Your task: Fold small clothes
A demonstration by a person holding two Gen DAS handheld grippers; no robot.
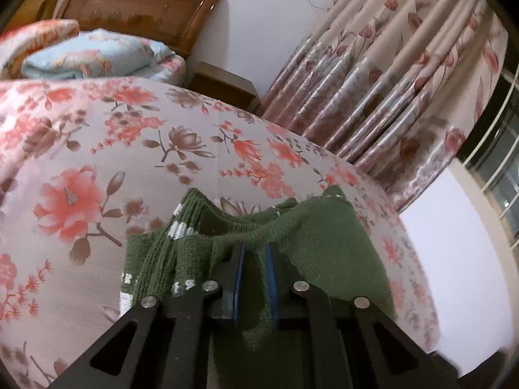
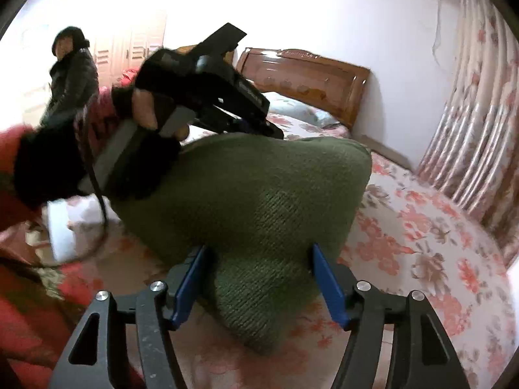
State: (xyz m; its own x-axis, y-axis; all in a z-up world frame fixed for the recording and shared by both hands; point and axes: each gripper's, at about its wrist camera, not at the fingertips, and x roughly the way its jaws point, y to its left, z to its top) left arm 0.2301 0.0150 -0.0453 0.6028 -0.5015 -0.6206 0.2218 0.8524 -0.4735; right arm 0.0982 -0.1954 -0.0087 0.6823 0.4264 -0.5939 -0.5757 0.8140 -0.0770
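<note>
A dark green knitted garment [image 1: 324,243] with white patterning on its ribbed edge is lifted off the floral bedsheet [image 1: 97,149]. My left gripper [image 1: 254,256] is shut on a fold of it, the knit pinched between the blue pads. In the right wrist view the garment [image 2: 259,194] hangs as a bulging sheet from the left gripper [image 2: 275,133], which a hand [image 2: 146,113] in a black fingerless glove holds at its top edge. My right gripper [image 2: 259,259] stands wide open, the garment's lower part hanging between its blue pads [image 2: 324,272], with a gap beside the left pad.
A wooden headboard [image 1: 139,9], pillows [image 1: 94,55] and a nightstand [image 1: 223,84] lie at the bed's far end. Flowered curtains [image 1: 405,81] and a window [image 1: 499,149] close the right side. A person in a dark jacket [image 2: 71,74] stands at back left. A cable [image 2: 100,220] hangs from the left gripper.
</note>
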